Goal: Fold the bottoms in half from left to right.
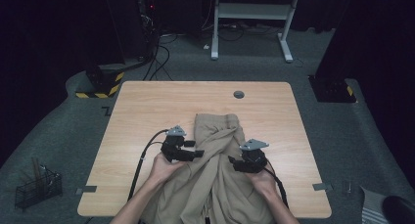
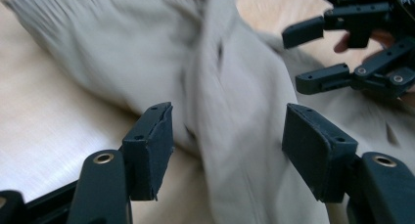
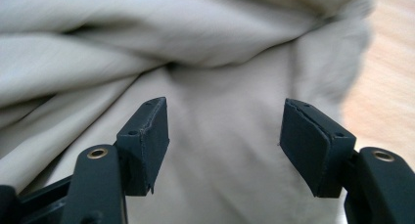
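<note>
The beige trousers (image 1: 218,170) lie rumpled on the table (image 1: 147,106), between and beneath the left gripper (image 1: 188,153) and right gripper (image 1: 237,161). Both are spread, nothing pinched. No neat fold is seen; folding is judged barely begun.

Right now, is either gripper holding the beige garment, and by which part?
Neither. The left gripper and right gripper stand open over the beige garment, nothing clamped.

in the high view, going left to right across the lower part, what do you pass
wire basket on the floor → left tool at the left edge of the beige trousers → right tool on the trousers → grey tape tab at the table's right edge
</note>
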Demonstrator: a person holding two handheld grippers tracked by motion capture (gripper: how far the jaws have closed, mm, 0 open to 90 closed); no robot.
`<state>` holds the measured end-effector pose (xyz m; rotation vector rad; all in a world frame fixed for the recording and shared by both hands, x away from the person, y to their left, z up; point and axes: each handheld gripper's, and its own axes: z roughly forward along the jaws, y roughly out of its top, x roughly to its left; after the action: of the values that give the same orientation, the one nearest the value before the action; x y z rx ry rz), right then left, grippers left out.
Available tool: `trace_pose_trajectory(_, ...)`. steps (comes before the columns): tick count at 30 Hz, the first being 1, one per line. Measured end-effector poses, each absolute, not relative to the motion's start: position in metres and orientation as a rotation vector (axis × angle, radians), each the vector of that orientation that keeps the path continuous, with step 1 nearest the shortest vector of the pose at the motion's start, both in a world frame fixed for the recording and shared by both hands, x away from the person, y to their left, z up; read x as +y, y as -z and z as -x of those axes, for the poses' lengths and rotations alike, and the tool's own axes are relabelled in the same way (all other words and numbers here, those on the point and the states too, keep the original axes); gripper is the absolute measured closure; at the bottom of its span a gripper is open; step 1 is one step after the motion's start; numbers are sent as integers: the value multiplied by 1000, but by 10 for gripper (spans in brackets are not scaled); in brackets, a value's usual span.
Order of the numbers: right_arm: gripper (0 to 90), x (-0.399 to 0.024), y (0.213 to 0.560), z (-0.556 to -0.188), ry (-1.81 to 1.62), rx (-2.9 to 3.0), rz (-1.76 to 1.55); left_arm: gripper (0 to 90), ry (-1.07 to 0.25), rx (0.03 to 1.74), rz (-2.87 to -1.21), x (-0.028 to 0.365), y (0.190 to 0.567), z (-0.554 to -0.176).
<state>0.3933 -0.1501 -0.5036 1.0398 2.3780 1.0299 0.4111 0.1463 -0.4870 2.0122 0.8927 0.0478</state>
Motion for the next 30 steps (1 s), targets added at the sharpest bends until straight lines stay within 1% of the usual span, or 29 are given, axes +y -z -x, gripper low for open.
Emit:
trace_pose_trajectory(1, 349, -148, 506, -391, -1026, 2392, -1035, 370, -34, 922, -2028, 145, 493, -406)
trace_pose_trajectory(2, 349, -148, 506, -391, -1026, 2392, -1035, 442, -34, 922, -2028, 145, 493, -406)
trace_pose_trajectory(3, 347, -144, 510, -388, -1027, 2418, -1016, 442, -14, 936, -2036, 145, 496, -406)
trace_pose_trajectory(5, 343, -141, 515, -389, -1012, 2433, -1017, 547, 16, 946, -2047, 143, 500, -407)
trace_pose_trajectory(8, 338, -136, 521, -391, -1000, 2436, -1019, 739, 29, 942, -2059, 142, 502, -410)
trace_pose_trajectory(10, 336, -134, 522, -392, -1006, 2422, -1025, 834, 26, 938, -2050, 142, 502, -412)
trace_pose_trajectory(11, 334, -133, 523, -393, -1013, 2412, -1027, 861, 25, 936, -2044, 142, 501, -413)
trace_pose_trajectory(17, 332, -124, 524, -404, -1020, 2391, -1045, 885, -3, 943, -2032, 142, 497, -421)
trace_pose_trajectory(21, 332, -115, 524, -415, -1010, 2377, -1067, 887, -19, 952, -1984, 149, 489, -430)
trace_pose_trajectory(25, 332, -105, 524, -428, -1003, 2358, -1087, 888, -45, 952, -1927, 155, 474, -437)
trace_pose_trajectory(30, 333, -84, 524, -442, -982, 2327, -1095, 888, -71, 929, -1898, 153, 455, -445)
